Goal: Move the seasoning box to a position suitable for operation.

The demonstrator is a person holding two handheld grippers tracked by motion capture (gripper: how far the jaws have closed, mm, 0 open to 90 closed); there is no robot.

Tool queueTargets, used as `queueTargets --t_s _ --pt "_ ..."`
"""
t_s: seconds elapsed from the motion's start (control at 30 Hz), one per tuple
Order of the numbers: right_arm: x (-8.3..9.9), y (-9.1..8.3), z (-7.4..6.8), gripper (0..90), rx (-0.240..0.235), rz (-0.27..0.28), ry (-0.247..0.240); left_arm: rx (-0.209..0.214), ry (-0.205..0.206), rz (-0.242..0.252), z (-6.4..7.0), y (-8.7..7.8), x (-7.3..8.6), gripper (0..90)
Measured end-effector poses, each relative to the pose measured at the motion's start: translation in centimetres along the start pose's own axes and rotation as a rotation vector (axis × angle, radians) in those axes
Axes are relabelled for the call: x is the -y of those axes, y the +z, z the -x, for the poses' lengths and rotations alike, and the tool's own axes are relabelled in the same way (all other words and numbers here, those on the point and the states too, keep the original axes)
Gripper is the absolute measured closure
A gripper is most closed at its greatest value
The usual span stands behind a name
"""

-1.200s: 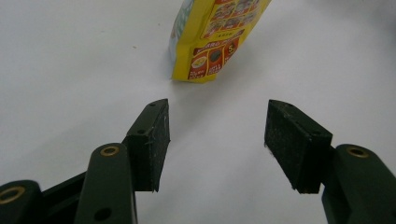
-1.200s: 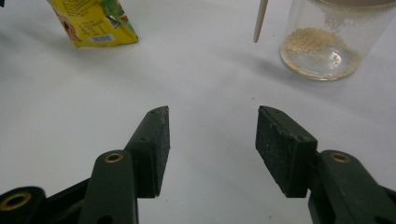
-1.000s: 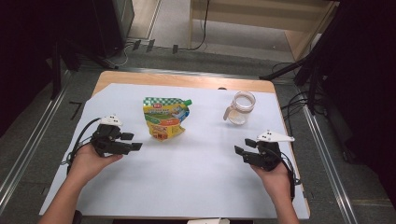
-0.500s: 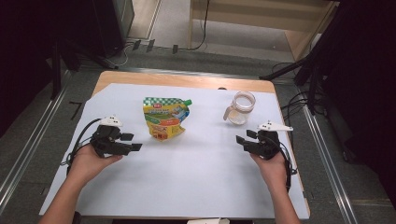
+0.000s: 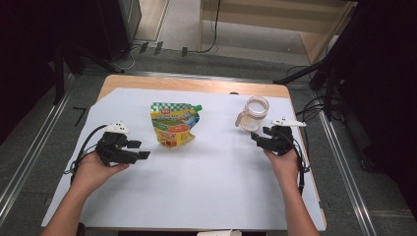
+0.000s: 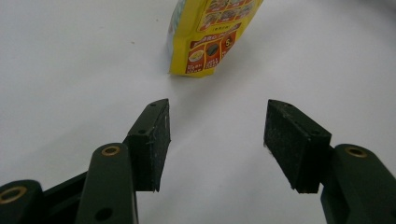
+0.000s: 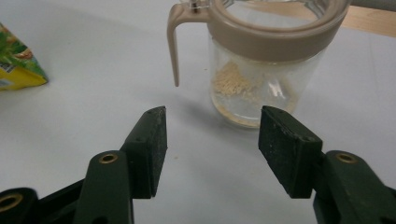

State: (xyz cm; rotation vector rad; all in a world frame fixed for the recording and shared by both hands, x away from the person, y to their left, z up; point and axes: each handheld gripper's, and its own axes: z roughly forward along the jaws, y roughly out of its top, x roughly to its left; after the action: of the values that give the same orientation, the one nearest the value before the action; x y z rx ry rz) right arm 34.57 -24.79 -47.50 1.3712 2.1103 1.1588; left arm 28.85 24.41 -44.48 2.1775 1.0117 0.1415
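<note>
Right gripper (image 5: 261,139): jaws apart, empty, right of centre, nearing jar (image 5: 254,113).
Left gripper (image 5: 138,149): released, facing pouch (image 5: 173,123).
Next: straddle jar, close.

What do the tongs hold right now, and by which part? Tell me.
Nothing: the left tongs gape short of the pouch, the right tongs short of the jar.

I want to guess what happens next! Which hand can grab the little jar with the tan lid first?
Probably the right. The right gripper sits just short of the jar, jaws open and facing it. The left gripper is far across the table, pointing at the yellow pouch.
</note>
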Motion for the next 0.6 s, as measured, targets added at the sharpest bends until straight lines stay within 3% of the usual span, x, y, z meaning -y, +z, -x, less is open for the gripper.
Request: queueTargets --t_s 0.1,0.27,0.6 --pt "-0.4 0.5 0.5 36.5 -0.006 -0.017 0.008 -0.002 -0.002 0.002 0.0 0.0 0.0 42.1" --pt "-1.2 1.6 1.1 24.1 0.043 0.003 0.015 -0.002 -0.004 0.007 0.0 0.0 -0.1 42.1" --pt "-1.3 3.4 1.9 18.6 0.033 0.000 0.033 -0.006 0.009 -0.005 0.1 0.2 -0.1 42.1"
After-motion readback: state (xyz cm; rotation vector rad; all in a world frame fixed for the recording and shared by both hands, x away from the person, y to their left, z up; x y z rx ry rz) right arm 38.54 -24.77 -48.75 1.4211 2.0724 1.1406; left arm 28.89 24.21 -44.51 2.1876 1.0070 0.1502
